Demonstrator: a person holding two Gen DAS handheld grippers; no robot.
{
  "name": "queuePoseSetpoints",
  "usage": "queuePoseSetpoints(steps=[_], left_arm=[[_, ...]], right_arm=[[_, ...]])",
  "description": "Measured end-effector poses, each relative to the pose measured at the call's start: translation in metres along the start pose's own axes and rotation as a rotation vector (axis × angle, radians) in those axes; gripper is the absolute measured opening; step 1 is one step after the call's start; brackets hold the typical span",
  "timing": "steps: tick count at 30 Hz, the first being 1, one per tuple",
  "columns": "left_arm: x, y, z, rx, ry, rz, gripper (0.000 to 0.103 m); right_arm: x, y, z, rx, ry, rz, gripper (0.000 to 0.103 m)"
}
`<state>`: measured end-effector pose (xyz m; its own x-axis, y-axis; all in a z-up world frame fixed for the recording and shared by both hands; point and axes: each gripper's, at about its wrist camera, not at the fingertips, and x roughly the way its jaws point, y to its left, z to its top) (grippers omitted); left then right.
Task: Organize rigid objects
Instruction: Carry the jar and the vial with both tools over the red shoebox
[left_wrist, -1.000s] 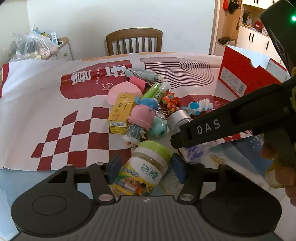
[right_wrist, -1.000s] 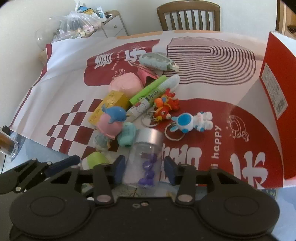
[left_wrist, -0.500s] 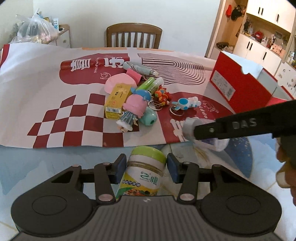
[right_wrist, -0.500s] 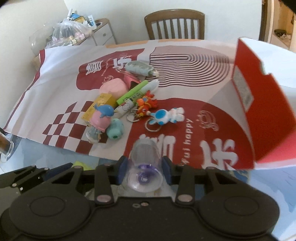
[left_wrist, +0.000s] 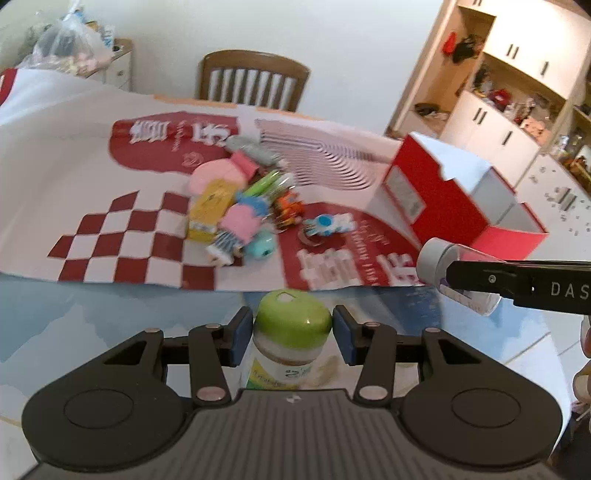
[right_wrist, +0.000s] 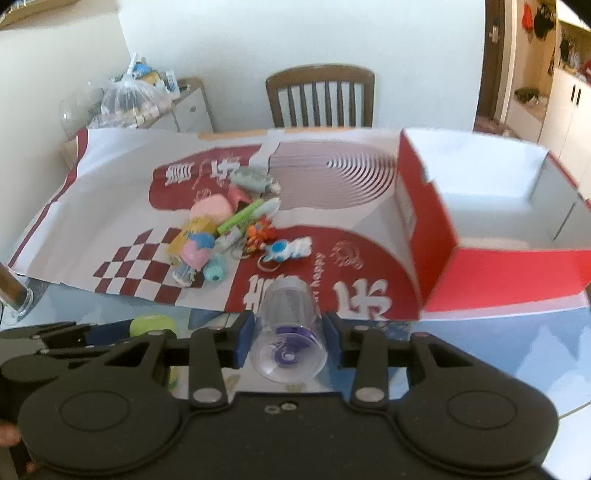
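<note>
While both hands hover above the table edge:
Left gripper (left_wrist: 292, 334): closed further, clamping green-lidded jar (left_wrist: 291, 332).
Right gripper (right_wrist: 289, 336): partly closed, clamping clear vial (right_wrist: 289, 338).
Red box (right_wrist: 436, 236): open.

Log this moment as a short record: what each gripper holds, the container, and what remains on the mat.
left gripper: shut on green-lidded jar, lifted
right gripper: shut on clear silver-capped jar, purple bits inside
container: red box, open, looks empty
left on mat: toy pile with yellow carton, blue-white keychain
</note>
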<state>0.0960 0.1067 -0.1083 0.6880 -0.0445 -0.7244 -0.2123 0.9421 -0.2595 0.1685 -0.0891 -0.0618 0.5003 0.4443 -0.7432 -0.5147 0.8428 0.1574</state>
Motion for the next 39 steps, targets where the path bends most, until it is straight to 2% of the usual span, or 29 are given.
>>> queuePoseSetpoints(steps=[6,12,19,27,31,39], left_arm=[[-0.011,-0.023,0.02,0.023,-0.026,-0.062,0.045],[-0.009,-0.063,0.051,0.07,-0.053,-0.127,0.045],[0.014,-0.121,0.088,0.09,-0.039,-0.184,0.045],[0.03,-0.191,0.135,0.094,-0.059,-0.244,0.045],[0.047,-0.223,0.154,0.099,-0.054,-0.238,0.045],[0.121,-0.273,0.164,0.099,0.042,-0.178,0.045]], right_arm=[[-0.033,-0.02,0.013,-0.02,-0.074,-0.053,0.04],[-0.047,-0.062,0.029,0.005,-0.135,-0.127,0.04],[-0.047,-0.127,0.04,0.05,-0.156,-0.19,0.04],[-0.029,-0.198,0.054,0.065,-0.148,-0.21,0.04],[-0.011,-0.225,0.061,0.056,-0.127,-0.202,0.04],[0.023,-0.258,0.074,-0.003,-0.076,-0.176,0.04]])
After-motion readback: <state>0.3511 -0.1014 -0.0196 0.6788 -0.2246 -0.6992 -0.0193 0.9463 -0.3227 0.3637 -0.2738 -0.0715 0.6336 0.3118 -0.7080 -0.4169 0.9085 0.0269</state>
